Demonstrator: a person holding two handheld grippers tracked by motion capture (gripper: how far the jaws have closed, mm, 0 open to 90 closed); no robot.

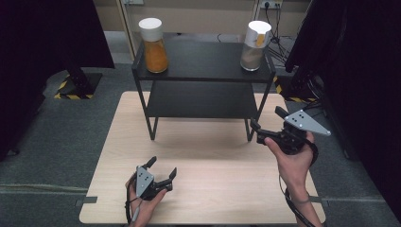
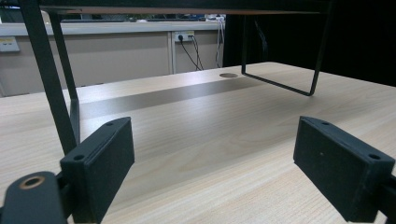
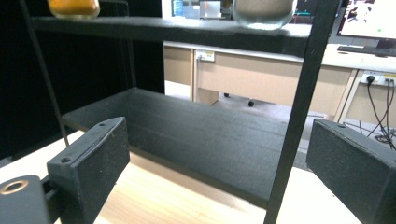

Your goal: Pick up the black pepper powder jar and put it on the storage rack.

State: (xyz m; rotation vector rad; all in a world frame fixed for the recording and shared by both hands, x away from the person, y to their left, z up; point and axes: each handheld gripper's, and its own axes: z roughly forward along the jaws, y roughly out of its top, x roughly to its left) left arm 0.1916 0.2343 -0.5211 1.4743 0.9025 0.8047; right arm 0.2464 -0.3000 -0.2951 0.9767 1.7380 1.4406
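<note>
2 open tongs wait before a black 2-tier metal shelf rack [image 1: 203,80] on a pale wooden table [image 1: 203,189].

The rack's long axis runs side to side across the table's far half. Left tongs [image 1: 163,168], jaws spread and empty, lie low near the front edge; right tongs [image 1: 267,124], likewise spread, hover just beside the rack's front right leg [image 3: 299,112]. An orange-filled glass jar [image 1: 153,45] and a beige-filled glass jar [image 1: 255,45] stand upright on top.

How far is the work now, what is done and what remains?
Nothing looks done: both jars, orange and grey, stand on the shelf top. The right gripper, open, is near the shelf's right front leg; the left gripper, open, rests low over the table. Any grasping remains.
</note>
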